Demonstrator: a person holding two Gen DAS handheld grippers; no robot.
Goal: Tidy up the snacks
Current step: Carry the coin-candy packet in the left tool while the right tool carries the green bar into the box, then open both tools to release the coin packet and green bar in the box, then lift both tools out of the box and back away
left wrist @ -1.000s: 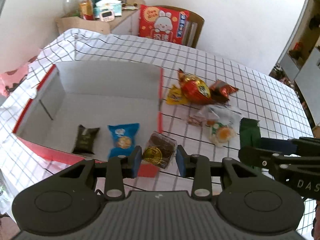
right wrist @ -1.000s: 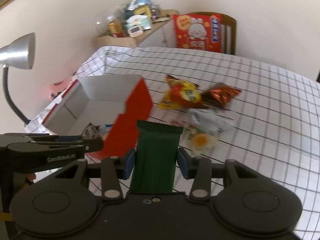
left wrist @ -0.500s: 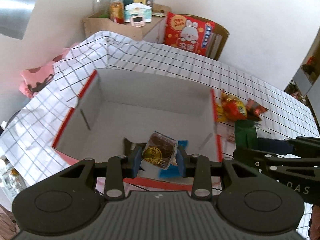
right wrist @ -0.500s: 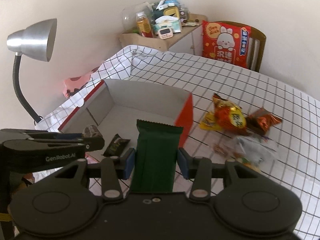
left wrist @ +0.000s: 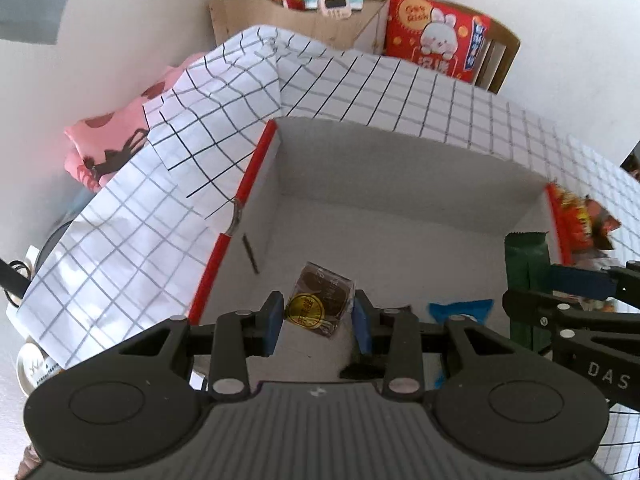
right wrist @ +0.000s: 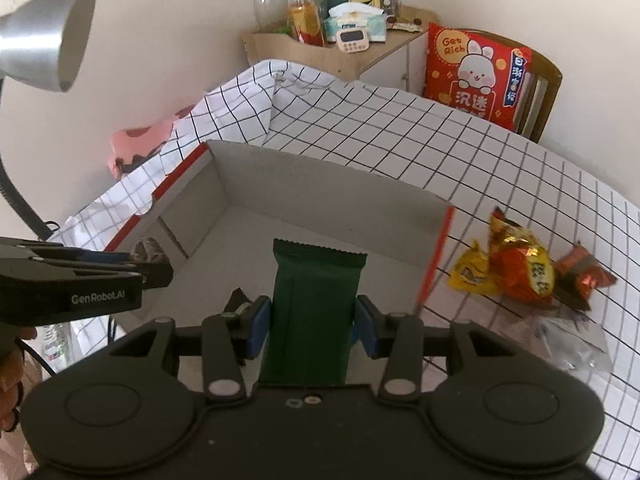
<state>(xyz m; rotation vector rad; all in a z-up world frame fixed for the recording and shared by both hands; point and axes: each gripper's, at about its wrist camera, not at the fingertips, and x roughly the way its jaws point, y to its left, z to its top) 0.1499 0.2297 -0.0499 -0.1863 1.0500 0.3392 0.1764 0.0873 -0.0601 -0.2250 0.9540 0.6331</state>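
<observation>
Black left hand-held gripper (left wrist: 319, 318), blue pads, silver screws, white "GenRobot.AI" lettering

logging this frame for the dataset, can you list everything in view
box: 1, red outside, grey inside, on the table
tablecloth: 1, white with black grid
brown snack: 1, gold sticker, in left gripper over box
green bar: 1, in right gripper over box
blue packet: 1, on box floor
loose snacks: several, red, yellow, clear, right of box
lamp: 1, silver, far left
rabbit cushion: 1, red, on chair
left gripper: black, blue pads
right gripper: black, blue pads
</observation>
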